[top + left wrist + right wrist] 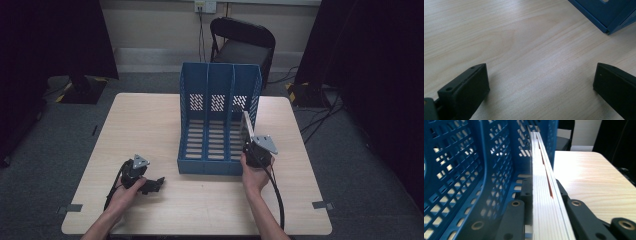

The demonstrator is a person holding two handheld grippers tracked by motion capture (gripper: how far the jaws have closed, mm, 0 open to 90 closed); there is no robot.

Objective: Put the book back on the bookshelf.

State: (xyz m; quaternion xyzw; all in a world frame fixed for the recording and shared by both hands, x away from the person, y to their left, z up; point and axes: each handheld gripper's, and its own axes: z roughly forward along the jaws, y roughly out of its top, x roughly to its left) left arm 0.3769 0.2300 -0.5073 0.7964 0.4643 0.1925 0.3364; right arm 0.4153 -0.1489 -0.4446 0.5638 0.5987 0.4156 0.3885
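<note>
Right now the right claw [248, 139] is clamped on the near edge of a thin book [245, 129], both jaws pressing its pale page block from either side, as the right gripper view [541, 202] shows. That book stands upright on edge in the rightmost compartment of the blue file rack [218, 100], just inside its right wall. Well apart, at the near left of the table [150, 120], the left claw [156, 184] rests low over bare wood with its jaws spread wide and nothing between them. Beyond the table's far edge stands a dark folding chair [245, 42].
</note>
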